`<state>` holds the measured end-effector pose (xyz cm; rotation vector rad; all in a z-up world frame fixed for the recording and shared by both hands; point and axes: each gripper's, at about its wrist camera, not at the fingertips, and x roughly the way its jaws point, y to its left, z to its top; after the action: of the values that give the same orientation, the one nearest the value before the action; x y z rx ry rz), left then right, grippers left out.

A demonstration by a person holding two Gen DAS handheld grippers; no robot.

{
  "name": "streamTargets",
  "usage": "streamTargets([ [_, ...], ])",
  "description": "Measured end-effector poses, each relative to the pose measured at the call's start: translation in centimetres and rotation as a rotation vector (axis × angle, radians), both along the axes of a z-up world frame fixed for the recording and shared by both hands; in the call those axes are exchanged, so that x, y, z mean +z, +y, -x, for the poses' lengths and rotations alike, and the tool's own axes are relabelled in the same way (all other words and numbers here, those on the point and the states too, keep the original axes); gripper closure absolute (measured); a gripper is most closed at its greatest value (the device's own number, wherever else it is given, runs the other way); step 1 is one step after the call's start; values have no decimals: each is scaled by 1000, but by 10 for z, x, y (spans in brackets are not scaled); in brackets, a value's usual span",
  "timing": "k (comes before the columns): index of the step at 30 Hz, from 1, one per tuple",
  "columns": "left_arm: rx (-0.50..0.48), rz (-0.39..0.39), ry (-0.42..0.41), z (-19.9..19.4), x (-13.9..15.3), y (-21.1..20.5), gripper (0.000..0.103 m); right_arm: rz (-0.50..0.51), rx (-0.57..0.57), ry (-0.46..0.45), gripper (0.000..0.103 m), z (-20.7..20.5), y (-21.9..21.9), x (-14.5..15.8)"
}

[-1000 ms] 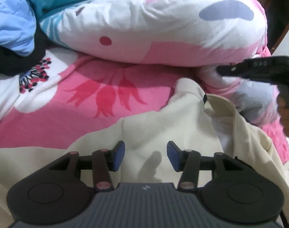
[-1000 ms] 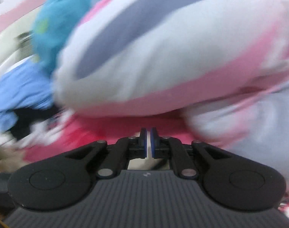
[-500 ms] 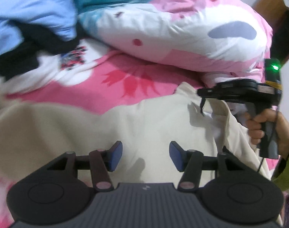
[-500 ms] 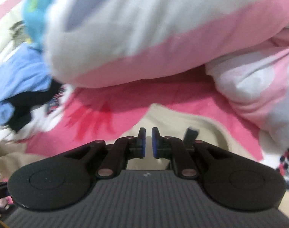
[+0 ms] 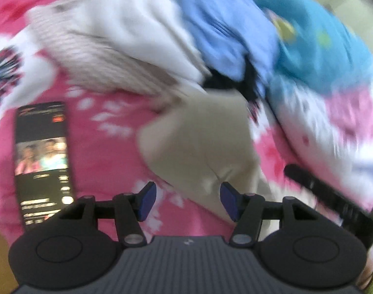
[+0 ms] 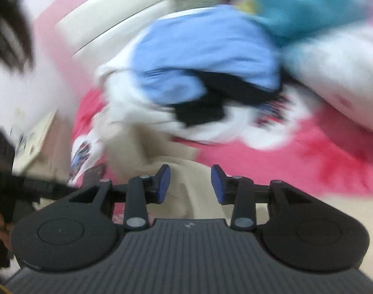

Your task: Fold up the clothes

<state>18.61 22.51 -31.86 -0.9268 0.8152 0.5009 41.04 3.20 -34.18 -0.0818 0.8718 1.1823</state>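
Cream cotton garment [image 5: 201, 142] lies partly doubled on pink floral bedsheet [image 5: 108, 152]; fold stage unclear to me. My left gripper [image 5: 188, 201] and right gripper [image 6: 190, 183] gape, empty.

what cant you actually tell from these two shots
- Beige garment: left wrist view, outline lost to motion blur, near part hidden behind the left gripper.
- Phone: left wrist view, screen text too blurred to read.
- Clothes pile: right wrist view, smeared; number and type of garments unclear.
- Right gripper: open, but the cloth under it is blurred.
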Motion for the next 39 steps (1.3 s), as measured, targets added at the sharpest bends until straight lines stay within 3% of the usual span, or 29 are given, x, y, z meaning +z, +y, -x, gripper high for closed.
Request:
streamTargets([
  [2,80,22,-5,17,1,16,43,-23,34,11,55,7,26,11],
  [4,105,24,-8,33,2,21,42,-46,1,98,42,2,46,19],
  [7,113,32,-13,54,3,26,42,-64,-117,378,30,-30,74,10],
  [10,117,36,-19,73,4,30,42,100,-217,633,24,-62,113,-26],
  [12,111,31,-22,83,5,32,41,255,-236,706,23,-65,134,-52],
  [14,107,37,-23,91,4,34,41,267,-196,778,28,-55,144,-67],
  [15,105,41,-23,95,4,35,41,246,-161,755,46,-45,146,-63],
  [16,102,46,-23,99,3,36,41,225,-126,732,57,-36,148,-58],
  [19,96,59,-24,112,1,38,41,163,36,524,75,8,141,-21],
  [22,88,89,-29,119,-3,43,40,117,226,254,76,61,129,19],
  [25,73,150,-46,119,-14,49,38,177,328,71,76,102,115,27],
  [29,14,160,-50,105,-23,50,37,247,310,33,76,115,92,7],
  [35,-157,168,-118,71,-27,49,26,151,324,-45,77,127,56,21],
  [39,-221,181,-167,41,-27,49,19,128,359,-88,77,130,47,30],
])
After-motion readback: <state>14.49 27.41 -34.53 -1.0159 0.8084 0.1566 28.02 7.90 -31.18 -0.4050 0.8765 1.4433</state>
